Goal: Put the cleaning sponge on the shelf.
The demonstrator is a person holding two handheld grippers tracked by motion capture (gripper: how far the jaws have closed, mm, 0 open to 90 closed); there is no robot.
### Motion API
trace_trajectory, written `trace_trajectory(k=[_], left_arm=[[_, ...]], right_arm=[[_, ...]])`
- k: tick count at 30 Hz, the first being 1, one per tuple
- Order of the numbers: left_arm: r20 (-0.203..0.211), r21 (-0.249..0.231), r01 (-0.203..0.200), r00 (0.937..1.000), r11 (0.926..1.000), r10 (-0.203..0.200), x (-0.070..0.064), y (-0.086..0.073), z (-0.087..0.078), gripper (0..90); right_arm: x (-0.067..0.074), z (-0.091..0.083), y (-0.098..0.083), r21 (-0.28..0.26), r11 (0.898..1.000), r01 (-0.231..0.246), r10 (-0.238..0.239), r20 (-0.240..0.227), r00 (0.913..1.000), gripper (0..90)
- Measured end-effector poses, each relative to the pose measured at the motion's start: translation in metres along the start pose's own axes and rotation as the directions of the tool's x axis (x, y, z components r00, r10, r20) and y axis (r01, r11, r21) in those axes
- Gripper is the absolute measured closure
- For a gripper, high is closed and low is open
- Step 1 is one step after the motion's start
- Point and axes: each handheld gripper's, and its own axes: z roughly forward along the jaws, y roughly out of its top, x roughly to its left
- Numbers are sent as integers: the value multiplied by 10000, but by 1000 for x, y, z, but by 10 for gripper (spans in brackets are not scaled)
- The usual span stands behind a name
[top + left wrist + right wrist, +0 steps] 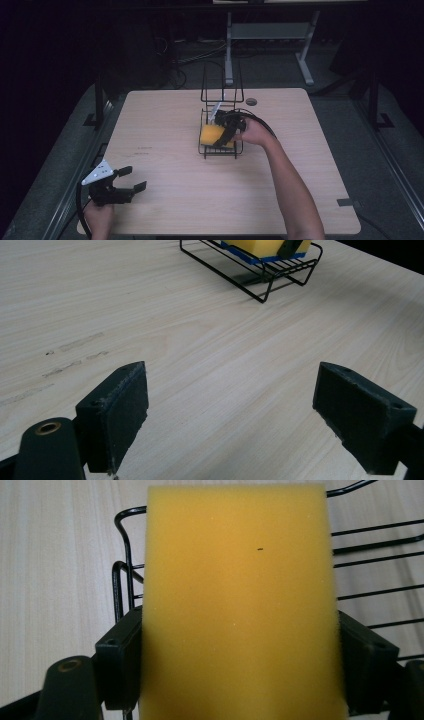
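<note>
A: Right tongs first. What do they have?

B: A yellow sponge, pinched across its width, one jaw pressing each long side. The foam runs straight out ahead of the jaws. The grip sits low on the block, likely so most of it stays free to lay down.

A: And beneath the tongs?

B: The black wire rack. In the right gripper view its bars pass behind and to both sides of the sponge. From the high view the sponge sits within the rack's low tray; whether it rests on the wires or hangs just above cannot be told. The left gripper view shows a blue layer under the yellow.

A: Arm pose?

B: The right forearm reaches forward and inward across the table, hand at the rack's right side, tongs pointing left into the tray.

A: Left tongs?

B: Spread wide, nothing between the jaws, bare wood ahead. They hover low by the near left edge, well apart from the rack, apparently just parked out of the way. The hand holds them aimed towards the rack.
</note>
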Motion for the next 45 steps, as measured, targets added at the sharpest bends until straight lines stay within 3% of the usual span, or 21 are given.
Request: trace_trajectory(k=[4, 14, 34, 45], left_arm=[[-1, -7, -5, 10000, 10000, 5, 0, 0, 0, 141], [16, 79, -65, 10000, 9999, 64, -1, 1, 1, 141], [3, 110, -90, 10000, 9999, 90, -1, 1, 2, 141], [48, 159, -118, 9999, 9998, 117, -2, 1, 4, 141]], right_arm=[[1, 4, -2, 167, 9999, -32, 32, -18, 10000, 209], [1, 2, -10, -71, 9993, -356, 356, -1, 9994, 165], [12, -14, -4, -857, 9963, 30, 18, 559, 9984, 158], [22, -19, -10, -1119, 9934, 271, -175, 858, 9962, 158]])
